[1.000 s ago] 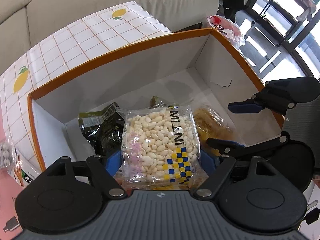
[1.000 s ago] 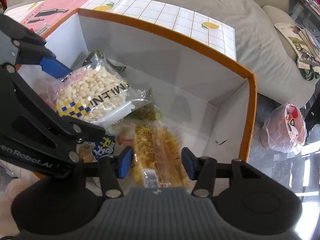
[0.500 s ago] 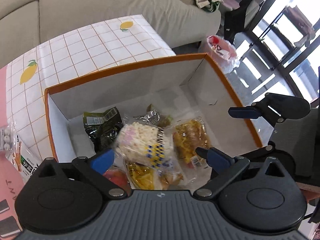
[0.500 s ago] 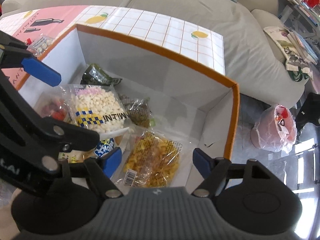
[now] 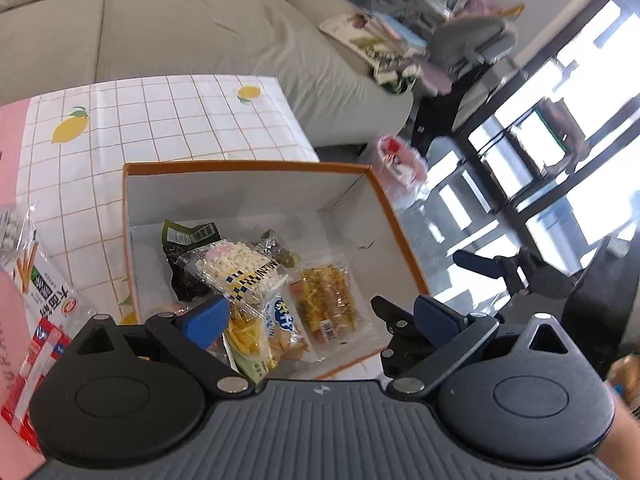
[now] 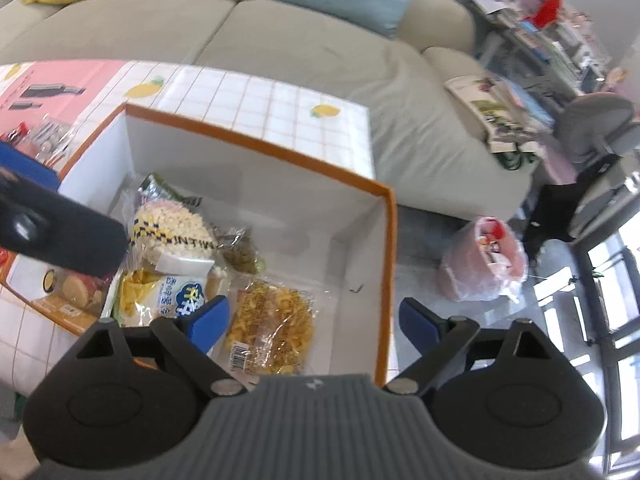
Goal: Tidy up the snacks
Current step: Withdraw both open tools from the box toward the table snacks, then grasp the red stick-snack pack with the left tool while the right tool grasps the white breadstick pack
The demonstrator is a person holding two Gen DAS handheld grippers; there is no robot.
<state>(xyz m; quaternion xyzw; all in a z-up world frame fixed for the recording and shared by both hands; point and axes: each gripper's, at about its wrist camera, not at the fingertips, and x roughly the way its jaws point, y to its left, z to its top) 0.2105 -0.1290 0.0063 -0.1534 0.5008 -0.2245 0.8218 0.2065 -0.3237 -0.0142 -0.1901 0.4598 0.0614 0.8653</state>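
Observation:
An orange-rimmed white box [image 5: 248, 167] [image 6: 384, 248] sits on the tiled table and holds several snack packs. A puffed-snack bag with blue-yellow checks [image 5: 240, 268] [image 6: 168, 224] lies on top of the pile. A yellow noodle-snack pack [image 5: 328, 296] [image 6: 272, 320] lies beside it, next to a dark green pack [image 5: 188, 248] and a blue-white chip bag [image 5: 276, 328] [image 6: 176, 292]. My left gripper [image 5: 320, 320] is open and empty above the box's near edge. My right gripper [image 6: 314, 320] is open and empty above the yellow pack.
A biscuit-stick packet [image 5: 36, 288] and other loose snacks [image 6: 48, 136] lie on the table left of the box. A grey sofa [image 5: 180, 32] stands behind. A pink plastic bag [image 6: 484, 260] sits on the floor to the right. The right gripper shows in the left wrist view [image 5: 520, 276].
The left gripper let go of the puffed-snack bag, which now lies in the box. The right gripper opened off the yellow pack. Both grippers rose and pulled back from the box.

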